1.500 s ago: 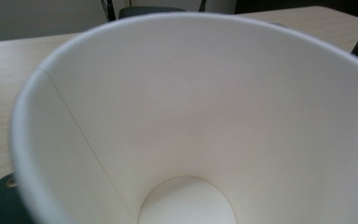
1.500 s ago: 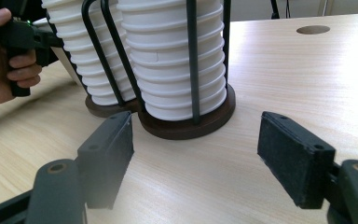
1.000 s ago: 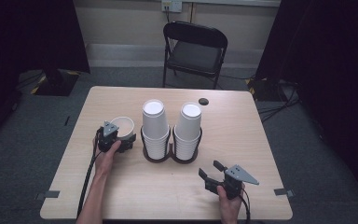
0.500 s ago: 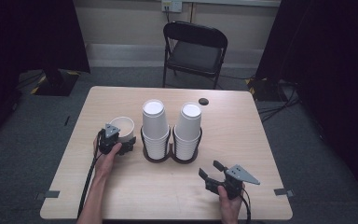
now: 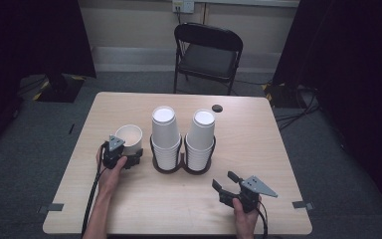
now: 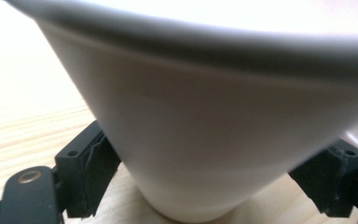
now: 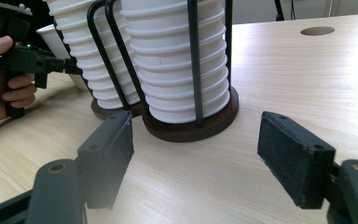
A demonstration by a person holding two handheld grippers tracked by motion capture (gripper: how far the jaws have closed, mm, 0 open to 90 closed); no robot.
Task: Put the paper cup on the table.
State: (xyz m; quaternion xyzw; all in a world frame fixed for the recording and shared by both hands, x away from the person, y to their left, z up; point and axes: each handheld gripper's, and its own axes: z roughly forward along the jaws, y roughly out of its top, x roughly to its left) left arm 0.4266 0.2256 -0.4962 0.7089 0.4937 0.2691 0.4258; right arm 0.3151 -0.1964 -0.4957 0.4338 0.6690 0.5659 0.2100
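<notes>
The single paper cup [image 5: 129,136] stands upright on the table [image 5: 129,204], left of the cup holder [image 5: 181,167]. The left gripper [image 6: 214,182] has just been closing on its lower wall (pads now pressing). Squeezing gently would avoid crushing it. The right gripper [image 5: 225,185] rests with jaws apart, holding nothing.
</notes>
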